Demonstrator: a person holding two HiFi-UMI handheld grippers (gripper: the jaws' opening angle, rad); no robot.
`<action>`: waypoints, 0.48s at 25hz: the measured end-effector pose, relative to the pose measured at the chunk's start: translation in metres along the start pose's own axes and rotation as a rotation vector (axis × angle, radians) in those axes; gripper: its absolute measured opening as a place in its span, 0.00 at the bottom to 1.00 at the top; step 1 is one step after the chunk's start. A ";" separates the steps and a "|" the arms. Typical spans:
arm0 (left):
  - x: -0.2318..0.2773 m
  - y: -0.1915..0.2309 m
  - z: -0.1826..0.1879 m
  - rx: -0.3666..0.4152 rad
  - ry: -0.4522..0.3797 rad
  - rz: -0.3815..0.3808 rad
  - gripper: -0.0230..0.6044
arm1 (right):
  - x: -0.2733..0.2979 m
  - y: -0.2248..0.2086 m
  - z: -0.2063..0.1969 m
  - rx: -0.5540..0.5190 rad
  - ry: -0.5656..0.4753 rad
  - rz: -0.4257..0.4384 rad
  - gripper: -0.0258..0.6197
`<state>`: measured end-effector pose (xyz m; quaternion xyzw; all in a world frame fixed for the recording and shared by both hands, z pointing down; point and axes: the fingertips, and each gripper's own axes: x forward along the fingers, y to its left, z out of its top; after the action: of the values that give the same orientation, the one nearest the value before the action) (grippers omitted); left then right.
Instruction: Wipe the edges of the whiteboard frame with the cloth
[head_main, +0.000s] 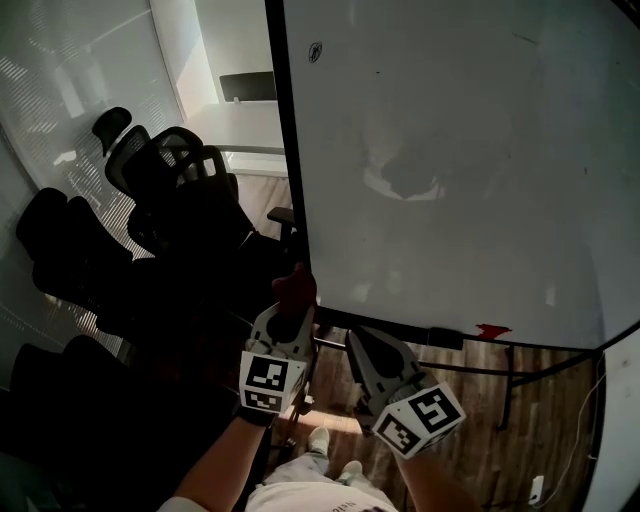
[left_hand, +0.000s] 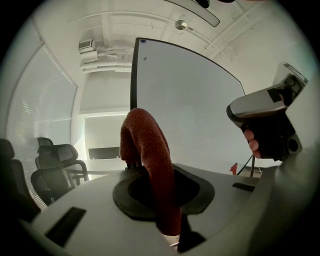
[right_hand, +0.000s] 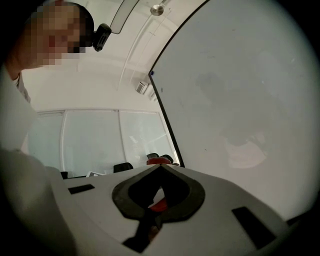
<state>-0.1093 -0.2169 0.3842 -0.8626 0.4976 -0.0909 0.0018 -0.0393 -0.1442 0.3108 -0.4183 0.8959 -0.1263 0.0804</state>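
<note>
The whiteboard (head_main: 450, 150) fills the right of the head view, with a black frame (head_main: 288, 150) down its left edge and along its bottom. My left gripper (head_main: 292, 312) is shut on a dark red cloth (head_main: 297, 288), which sits at the frame's lower left corner. In the left gripper view the cloth (left_hand: 150, 155) bulges up out of the jaws, with the frame edge (left_hand: 133, 75) just behind it. My right gripper (head_main: 353, 336) points up under the bottom edge, shut and holding nothing. In the right gripper view its tips (right_hand: 160, 167) meet, and the cloth (right_hand: 159, 160) shows beyond them.
Several black office chairs (head_main: 160, 190) crowd the left, close to the board's left edge. A white desk (head_main: 240, 125) stands behind them. A small red item (head_main: 492, 330) lies on the bottom ledge. The stand's bar (head_main: 500, 372) crosses over a wooden floor (head_main: 470, 410).
</note>
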 end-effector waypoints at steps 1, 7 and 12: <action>0.006 0.004 0.000 0.002 -0.001 -0.002 0.15 | 0.008 -0.003 0.000 0.000 0.000 -0.002 0.04; 0.038 0.027 -0.007 0.020 0.000 -0.003 0.15 | 0.041 -0.018 -0.010 0.012 0.013 -0.010 0.04; 0.059 0.040 -0.018 0.036 0.001 0.008 0.15 | 0.057 -0.033 -0.018 0.025 0.017 -0.017 0.04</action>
<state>-0.1180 -0.2859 0.4069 -0.8605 0.4993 -0.1003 0.0173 -0.0566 -0.2058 0.3354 -0.4236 0.8914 -0.1416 0.0770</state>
